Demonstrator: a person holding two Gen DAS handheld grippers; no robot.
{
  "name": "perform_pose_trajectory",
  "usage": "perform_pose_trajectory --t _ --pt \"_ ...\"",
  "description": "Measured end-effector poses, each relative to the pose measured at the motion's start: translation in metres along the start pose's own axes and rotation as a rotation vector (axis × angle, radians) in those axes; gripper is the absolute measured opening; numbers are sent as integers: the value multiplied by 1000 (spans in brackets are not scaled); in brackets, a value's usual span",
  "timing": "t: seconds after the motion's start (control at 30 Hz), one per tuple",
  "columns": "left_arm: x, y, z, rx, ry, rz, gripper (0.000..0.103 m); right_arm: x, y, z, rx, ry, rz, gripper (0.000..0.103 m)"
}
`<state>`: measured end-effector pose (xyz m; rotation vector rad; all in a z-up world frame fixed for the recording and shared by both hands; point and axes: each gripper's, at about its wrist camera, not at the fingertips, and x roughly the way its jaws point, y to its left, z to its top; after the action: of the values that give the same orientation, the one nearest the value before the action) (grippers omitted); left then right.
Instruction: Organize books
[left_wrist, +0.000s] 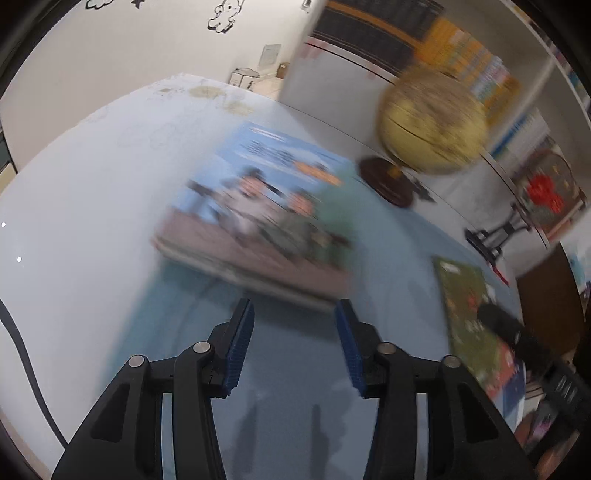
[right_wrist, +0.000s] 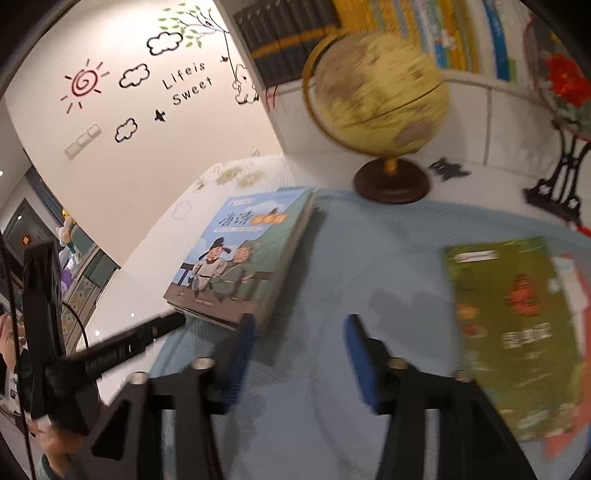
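Observation:
A blue picture book (left_wrist: 258, 214) tops a small stack on the light blue mat (left_wrist: 295, 369). My left gripper (left_wrist: 294, 308) hangs open just short of the stack's near edge, nothing between its blue pads. In the right wrist view the same blue book (right_wrist: 240, 258) lies ahead and to the left, and a green book (right_wrist: 513, 332) lies to the right on other books. My right gripper (right_wrist: 299, 321) is open over bare mat between the two. The green book (left_wrist: 469, 317) also shows at the right of the left wrist view, partly hidden by a black tool part.
A yellow globe (right_wrist: 380, 92) on a dark round base stands behind the books, against a white shelf unit full of books (right_wrist: 424, 33). A black stand with a red ornament (right_wrist: 561, 177) is at the far right. White tabletop (left_wrist: 74, 184) lies left of the mat.

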<state>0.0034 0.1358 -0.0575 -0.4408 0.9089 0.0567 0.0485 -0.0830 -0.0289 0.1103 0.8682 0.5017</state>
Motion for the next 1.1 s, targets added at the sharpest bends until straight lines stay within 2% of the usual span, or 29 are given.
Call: perform_pose_trajectory --t 0.13,0.27,0.33,0.43,0.67,0.7,0.8,1.0,1.1 --pt "-5 -54 -40 -17 33 4 48 -37 -53 2 34 -7 5 53" --pt "-13 -118 -81 1 36 5 48 -83 -124 -7 155 -14 52 53" --pt "-13 -158 -104 29 42 -1 48 -112 -161 -20 206 -21 59 54" --pt "-12 -213 -137 66 44 -20 55 -148 -204 -39 246 -19 57 54" --pt "-13 -310 -181 216 50 -49 60 -214 -273 -62 286 -51 52 55" --pt "-12 -319 -183 244 54 -46 63 -221 -282 -64 291 -62 50 55" --pt "-5 -330 -189 275 72 -34 63 -235 -303 -71 316 -83 35 55" --pt "28 -315 -191 187 144 -65 63 -230 -337 -87 344 -35 0 56" --pt "47 -312 -180 187 165 -74 63 -213 -339 -87 333 -5 -21 56"
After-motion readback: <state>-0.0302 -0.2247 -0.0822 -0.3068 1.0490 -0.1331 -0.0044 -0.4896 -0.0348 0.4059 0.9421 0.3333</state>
